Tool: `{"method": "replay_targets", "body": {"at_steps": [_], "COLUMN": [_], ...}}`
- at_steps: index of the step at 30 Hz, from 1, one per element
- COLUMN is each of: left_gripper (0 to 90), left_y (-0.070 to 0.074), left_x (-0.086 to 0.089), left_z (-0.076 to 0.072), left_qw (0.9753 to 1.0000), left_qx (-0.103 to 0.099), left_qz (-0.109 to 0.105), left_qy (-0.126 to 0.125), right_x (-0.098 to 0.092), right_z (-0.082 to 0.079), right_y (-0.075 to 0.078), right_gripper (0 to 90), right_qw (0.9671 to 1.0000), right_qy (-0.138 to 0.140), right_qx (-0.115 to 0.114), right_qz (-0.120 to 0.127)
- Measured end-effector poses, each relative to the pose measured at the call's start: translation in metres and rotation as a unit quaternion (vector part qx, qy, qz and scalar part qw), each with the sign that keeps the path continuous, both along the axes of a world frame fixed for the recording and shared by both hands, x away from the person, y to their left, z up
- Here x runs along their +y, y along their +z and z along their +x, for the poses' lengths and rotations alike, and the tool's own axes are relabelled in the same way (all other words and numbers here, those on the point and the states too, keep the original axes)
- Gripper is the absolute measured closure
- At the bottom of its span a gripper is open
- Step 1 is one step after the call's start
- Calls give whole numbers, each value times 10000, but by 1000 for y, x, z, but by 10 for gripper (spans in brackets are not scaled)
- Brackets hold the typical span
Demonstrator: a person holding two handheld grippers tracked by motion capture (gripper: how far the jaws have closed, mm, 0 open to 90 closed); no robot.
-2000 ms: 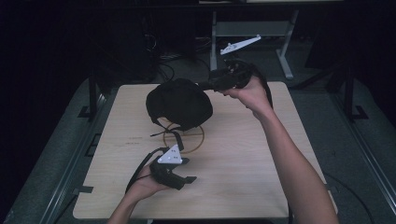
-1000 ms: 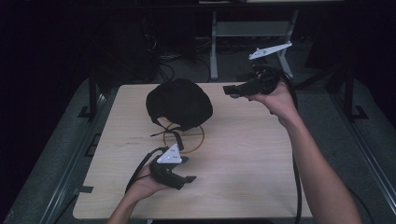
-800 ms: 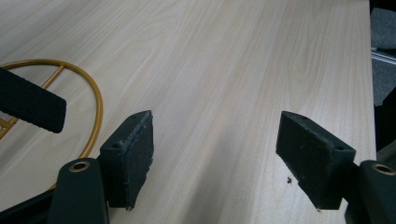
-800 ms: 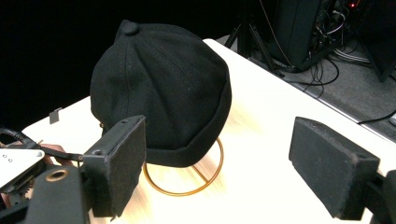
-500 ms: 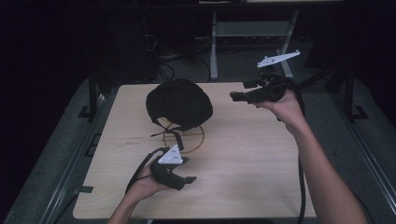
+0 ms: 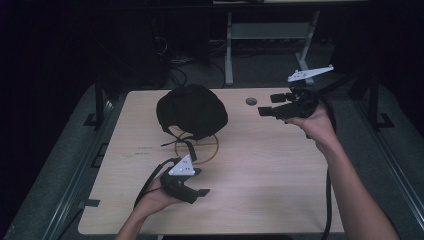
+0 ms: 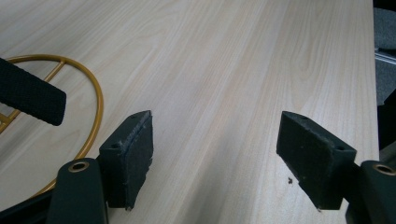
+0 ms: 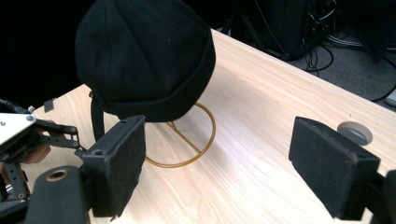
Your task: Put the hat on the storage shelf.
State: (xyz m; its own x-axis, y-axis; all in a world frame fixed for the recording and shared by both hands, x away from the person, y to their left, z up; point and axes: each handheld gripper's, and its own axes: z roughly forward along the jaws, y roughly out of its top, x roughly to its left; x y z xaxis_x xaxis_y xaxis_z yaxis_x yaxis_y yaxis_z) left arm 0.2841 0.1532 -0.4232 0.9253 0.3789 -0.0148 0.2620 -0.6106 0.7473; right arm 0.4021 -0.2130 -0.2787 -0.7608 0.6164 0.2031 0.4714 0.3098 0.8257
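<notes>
The tabletop (image 6: 260, 170) is pale wood with a fine straight grain running through it. On it the cap (image 6: 191, 110) is plain black, and its strap (image 7: 30, 95) is black too, with a fine pebbled texture. The wire ring stand (image 8: 205, 140) under the cap is golden yellow. Both the left gripper (image 7: 217, 158) and the right gripper (image 8: 217, 170) are black, each topped with a light grey plate (image 6: 181, 167).

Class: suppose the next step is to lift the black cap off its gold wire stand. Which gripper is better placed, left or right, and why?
Probably the right gripper: it is raised, open, and its jaws face the black cap. The left gripper rests low on the table, aimed past the gold wire stand.
</notes>
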Motion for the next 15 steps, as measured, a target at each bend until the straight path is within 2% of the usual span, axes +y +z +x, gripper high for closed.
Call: {"method": "replay_targets", "body": {"at_steps": [15], "left_gripper": [270], "left_y": [-2], "left_x": [1], "left_z": [0], "left_qw": [10000], "left_qx": [51], "left_qz": [-8], "left_qy": [34], "right_x": [-22], "right_z": [-14], "right_y": [-22], "right_gripper": [183], "right_qw": [9998], "right_qy": [-89], "right_qx": [128], "right_qz": [80]}}
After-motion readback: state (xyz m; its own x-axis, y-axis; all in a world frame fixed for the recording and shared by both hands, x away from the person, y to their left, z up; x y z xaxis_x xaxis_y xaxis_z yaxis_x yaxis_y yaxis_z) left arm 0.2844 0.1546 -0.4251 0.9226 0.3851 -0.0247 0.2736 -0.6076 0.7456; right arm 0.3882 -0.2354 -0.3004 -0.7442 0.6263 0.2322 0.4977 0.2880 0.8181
